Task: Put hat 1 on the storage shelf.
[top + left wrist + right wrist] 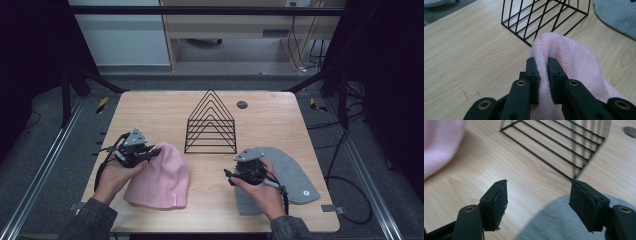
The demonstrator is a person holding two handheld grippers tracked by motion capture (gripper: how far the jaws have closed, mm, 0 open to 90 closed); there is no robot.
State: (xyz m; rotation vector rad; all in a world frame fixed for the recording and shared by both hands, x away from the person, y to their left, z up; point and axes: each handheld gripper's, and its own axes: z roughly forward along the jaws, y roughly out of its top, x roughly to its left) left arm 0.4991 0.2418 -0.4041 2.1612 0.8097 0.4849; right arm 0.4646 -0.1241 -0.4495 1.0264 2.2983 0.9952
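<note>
Pink beanie (161,177) — crown toward wire rack (211,122)

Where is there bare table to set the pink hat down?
The far left corner of the table, left of the wire rack, is bare. So is the strip between the pink hat and the grey hat. The near edge is crowded by both hats and both hands.
</note>
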